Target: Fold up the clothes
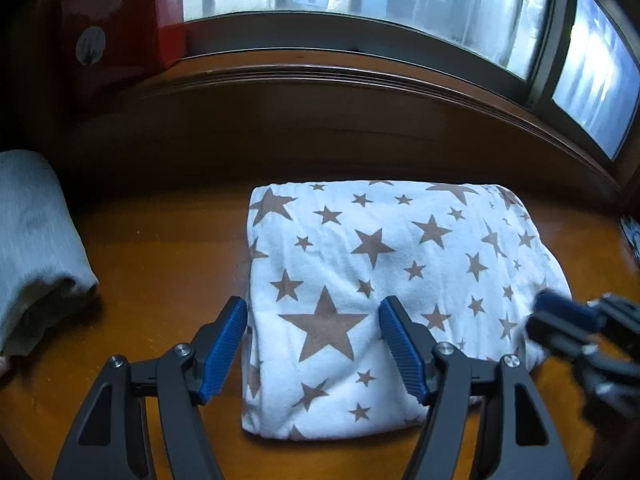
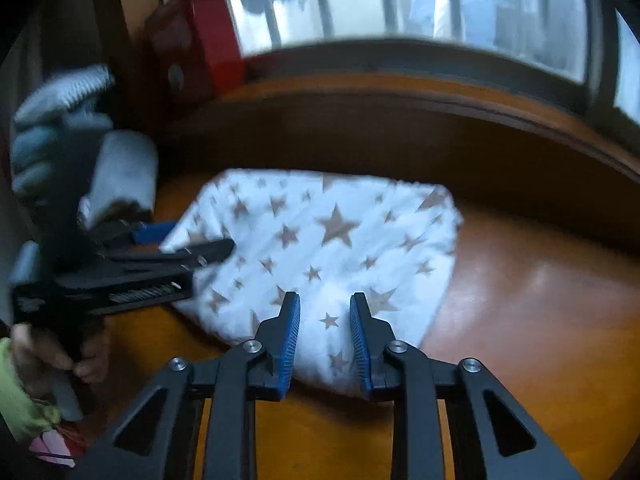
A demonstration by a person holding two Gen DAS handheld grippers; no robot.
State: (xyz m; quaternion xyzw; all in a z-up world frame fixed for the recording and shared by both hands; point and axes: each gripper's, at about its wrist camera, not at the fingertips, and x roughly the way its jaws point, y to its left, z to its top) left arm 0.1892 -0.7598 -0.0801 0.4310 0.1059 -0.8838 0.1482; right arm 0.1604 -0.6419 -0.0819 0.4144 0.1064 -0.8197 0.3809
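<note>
Lay folded on the wooden surface near its back edge: star-print cloth. Hovered over it, released: left gripper and right gripper. Grey bundle alongside.

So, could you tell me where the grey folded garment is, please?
The grey folded garment lies on the wooden table, left of the star-print folded cloth in the left wrist view.

Two black hand-held grippers, left gripper and right gripper, with ribbed blue pads, silver screws (one per joint); yellow-green sleeve.
</note>
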